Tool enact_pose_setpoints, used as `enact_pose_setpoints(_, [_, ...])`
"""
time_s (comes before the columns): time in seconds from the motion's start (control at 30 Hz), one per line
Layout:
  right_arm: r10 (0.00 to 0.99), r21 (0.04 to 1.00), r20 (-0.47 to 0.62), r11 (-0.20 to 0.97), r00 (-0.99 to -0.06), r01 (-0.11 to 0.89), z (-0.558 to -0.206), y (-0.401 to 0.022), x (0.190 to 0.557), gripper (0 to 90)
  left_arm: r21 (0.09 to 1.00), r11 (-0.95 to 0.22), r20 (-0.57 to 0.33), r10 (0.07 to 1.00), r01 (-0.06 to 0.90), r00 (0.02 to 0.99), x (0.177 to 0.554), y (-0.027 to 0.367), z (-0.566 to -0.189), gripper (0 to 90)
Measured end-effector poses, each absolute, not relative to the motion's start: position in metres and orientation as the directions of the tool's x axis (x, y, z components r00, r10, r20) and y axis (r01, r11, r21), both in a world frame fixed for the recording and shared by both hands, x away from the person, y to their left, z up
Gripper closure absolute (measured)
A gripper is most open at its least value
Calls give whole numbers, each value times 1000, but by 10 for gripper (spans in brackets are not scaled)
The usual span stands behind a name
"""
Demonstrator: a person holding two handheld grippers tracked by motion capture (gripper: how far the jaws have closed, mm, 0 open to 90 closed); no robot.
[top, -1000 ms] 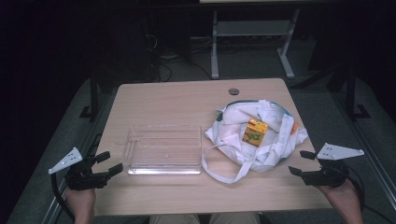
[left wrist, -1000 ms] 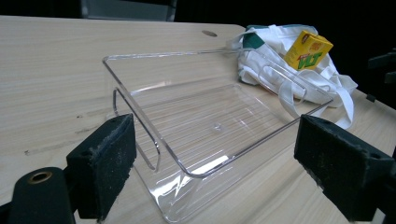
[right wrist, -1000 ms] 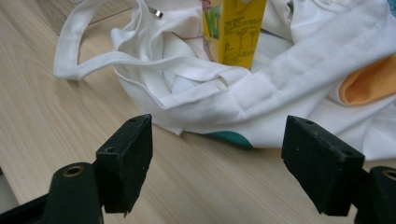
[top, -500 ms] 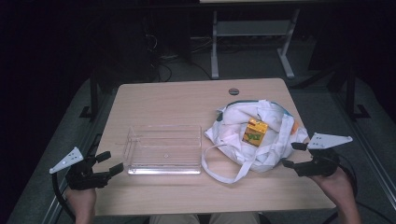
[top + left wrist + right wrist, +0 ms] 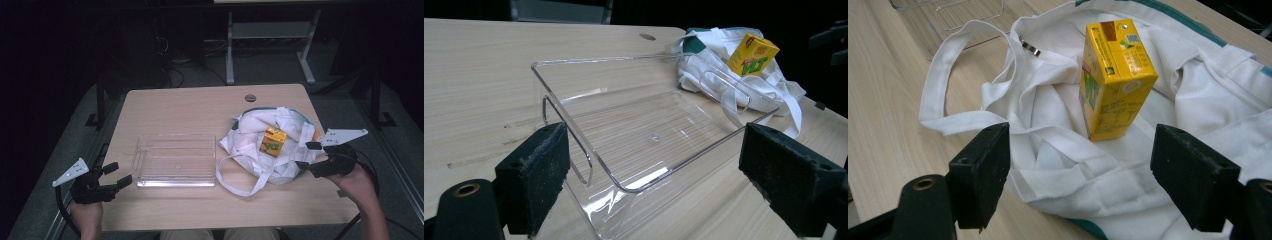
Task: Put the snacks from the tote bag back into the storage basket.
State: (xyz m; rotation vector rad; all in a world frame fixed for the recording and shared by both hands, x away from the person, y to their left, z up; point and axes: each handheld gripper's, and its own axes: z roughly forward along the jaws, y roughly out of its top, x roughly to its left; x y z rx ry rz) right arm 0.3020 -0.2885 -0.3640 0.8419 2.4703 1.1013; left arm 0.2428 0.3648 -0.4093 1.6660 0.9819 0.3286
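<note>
- High view: nothing is yet gripped; the yellow carton [image 5: 273,142] stands on the crumpled white cloth bag [image 5: 250,135], at three o'clock of the empty clear tray [image 5: 145,150]; the right gripper [image 5: 310,156] is held wide at the bag's edge, so the work is judged barely begun.
- Left gripper view: the left gripper [image 5: 651,177] is spread wide at the tray's near corner; glossy rigid plastic is seen.
- Right gripper view: a boxy printed carton is framed between padded jaws, untouched; soft, creased fabric lies beneath.

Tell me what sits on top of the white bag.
A yellow drink carton stands upright on the crumpled white bag, between the bag's folds. Whatever lies inside the bag under the cloth is covered and cannot be seen.
</note>
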Motion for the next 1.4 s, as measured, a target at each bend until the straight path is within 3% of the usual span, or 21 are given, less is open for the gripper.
enact_pose_setpoints(1.4, [546, 597, -50, 688, -836, 413, -339, -235, 387, 230, 906, -2, -284, 741, 424, 609, 241, 370, -409, 126])
